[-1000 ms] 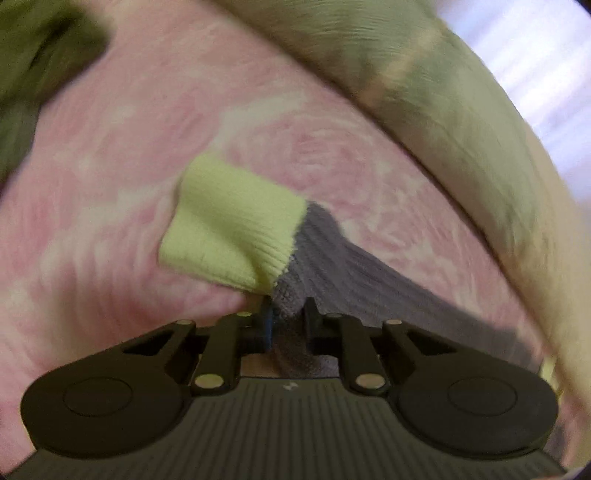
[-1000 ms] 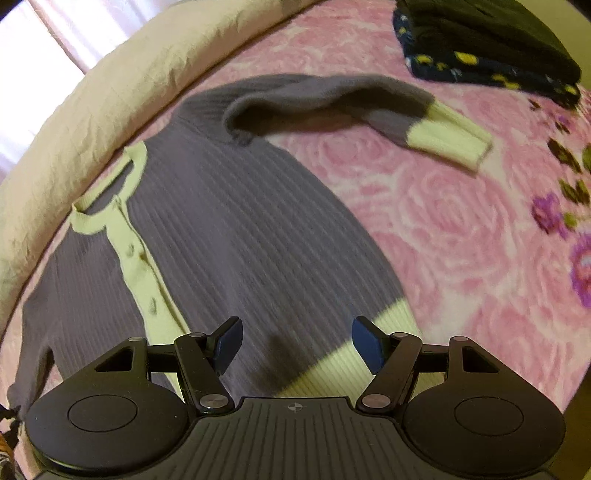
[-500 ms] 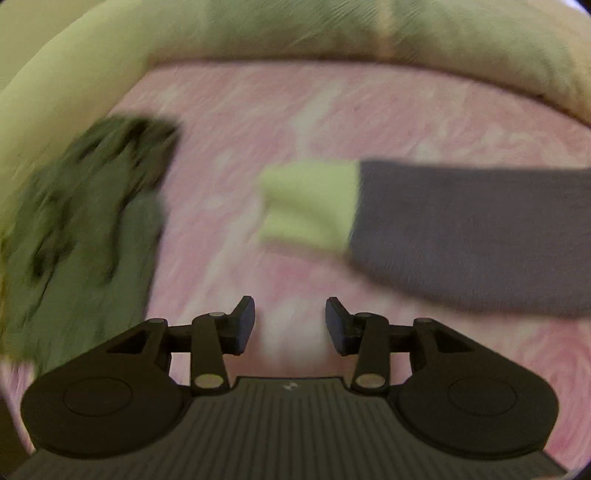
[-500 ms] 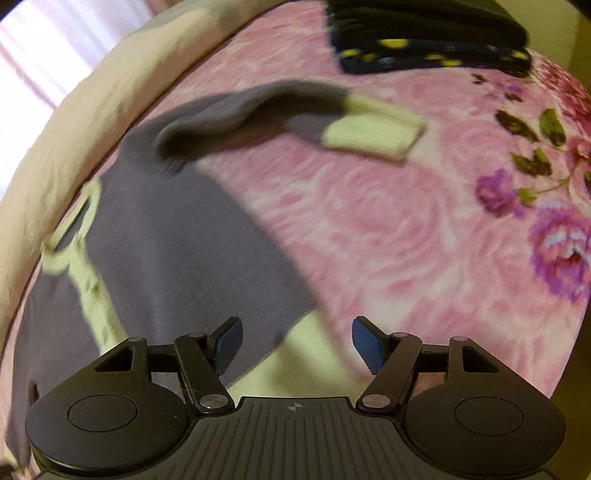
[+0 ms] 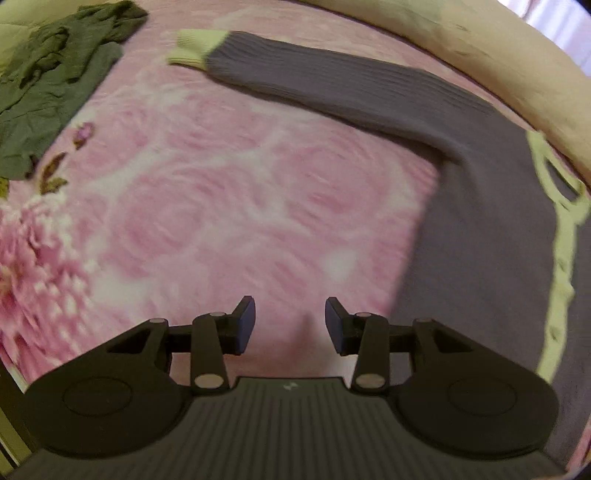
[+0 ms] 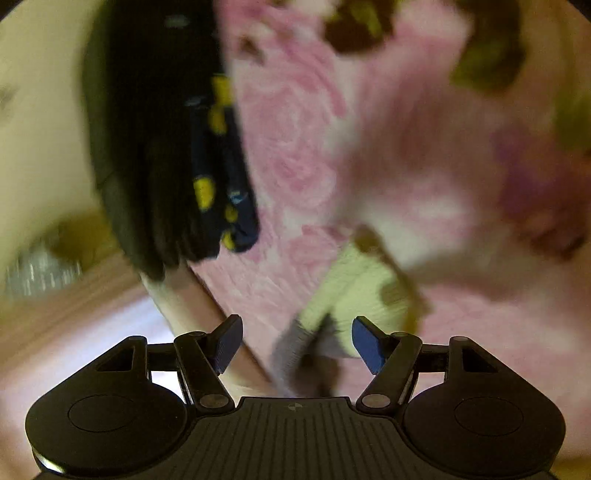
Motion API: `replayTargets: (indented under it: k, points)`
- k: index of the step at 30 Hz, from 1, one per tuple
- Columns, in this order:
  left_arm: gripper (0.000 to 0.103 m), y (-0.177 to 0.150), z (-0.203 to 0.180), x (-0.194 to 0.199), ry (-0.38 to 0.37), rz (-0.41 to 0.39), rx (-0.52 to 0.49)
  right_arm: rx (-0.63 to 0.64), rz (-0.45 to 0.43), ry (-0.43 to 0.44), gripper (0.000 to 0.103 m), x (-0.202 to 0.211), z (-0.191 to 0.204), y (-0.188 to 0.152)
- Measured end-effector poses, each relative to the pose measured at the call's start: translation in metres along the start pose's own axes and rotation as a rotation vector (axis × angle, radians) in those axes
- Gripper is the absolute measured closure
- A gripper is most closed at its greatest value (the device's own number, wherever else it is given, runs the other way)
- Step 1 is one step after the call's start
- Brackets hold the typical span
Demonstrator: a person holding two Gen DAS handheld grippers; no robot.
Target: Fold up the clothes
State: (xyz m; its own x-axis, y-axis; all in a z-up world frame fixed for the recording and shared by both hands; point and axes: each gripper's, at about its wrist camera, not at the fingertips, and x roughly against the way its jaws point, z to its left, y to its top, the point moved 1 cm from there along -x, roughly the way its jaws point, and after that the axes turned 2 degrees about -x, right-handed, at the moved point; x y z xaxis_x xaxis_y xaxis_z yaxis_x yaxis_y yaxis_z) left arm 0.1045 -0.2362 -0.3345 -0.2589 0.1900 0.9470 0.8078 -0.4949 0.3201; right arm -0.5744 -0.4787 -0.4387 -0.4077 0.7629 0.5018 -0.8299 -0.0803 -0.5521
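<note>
both grippers' fingers stand open and hold nothing: left gripper point(image 5: 290, 325), right gripper point(image 6: 297, 347). purple sweater point(image 5: 480, 229) lies unfolded beside folded dark stack point(image 6: 166, 147); folding barely begun.

1. Pink rose-print bedspread point(image 5: 229, 206) across the bed, with darker flowers and leaves near its left edge.
2. Long cream bolster point(image 5: 491, 62) along the far side of the bed.
3. Bright daylight through pale curtains point(image 5: 554, 26) behind.
4. Cream wall point(image 6: 40, 122), blurred.
</note>
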Motion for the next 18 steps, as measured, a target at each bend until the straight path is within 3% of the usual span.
replayTargets:
  k: [3, 6, 8, 12, 15, 16, 17, 18]
  points:
    - [0.066, -0.009, -0.017, 0.008, 0.0, -0.002, -0.003, -0.095, 0.021, -0.094, 0.035, -0.028, 0.0, 0.014]
    - [0.066, -0.011, -0.024, 0.02, -0.005, -0.014, 0.017, 0.044, 0.054, -0.21, 0.096, -0.043, 0.018, 0.016]
    - [0.066, -0.009, -0.024, 0.028, -0.012, -0.034, 0.026, 0.364, 0.056, -0.204, 0.097, -0.037, 0.059, -0.002]
    - [0.066, -0.008, -0.025, 0.041, -0.04, -0.062, 0.034, 1.195, -0.037, -0.048, 0.096, 0.008, 0.152, -0.083]
    - [0.066, -0.012, -0.026, 0.04, -0.058, -0.045, 0.049, 1.788, -0.157, 0.059, 0.096, 0.032, 0.173, -0.141]
    - [0.066, -0.015, -0.027, 0.037, -0.068, -0.031, 0.056, 1.916, -0.202, 0.046, 0.095, 0.031, 0.175, -0.151]
    - [0.066, -0.019, -0.028, 0.034, -0.081, -0.017, 0.061, 1.996, -0.249, -0.005, 0.089, 0.024, 0.175, -0.153]
    - [0.066, -0.022, -0.029, 0.032, -0.092, -0.01, 0.062, 2.016, -0.291, -0.092, 0.054, 0.013, 0.177, -0.148]
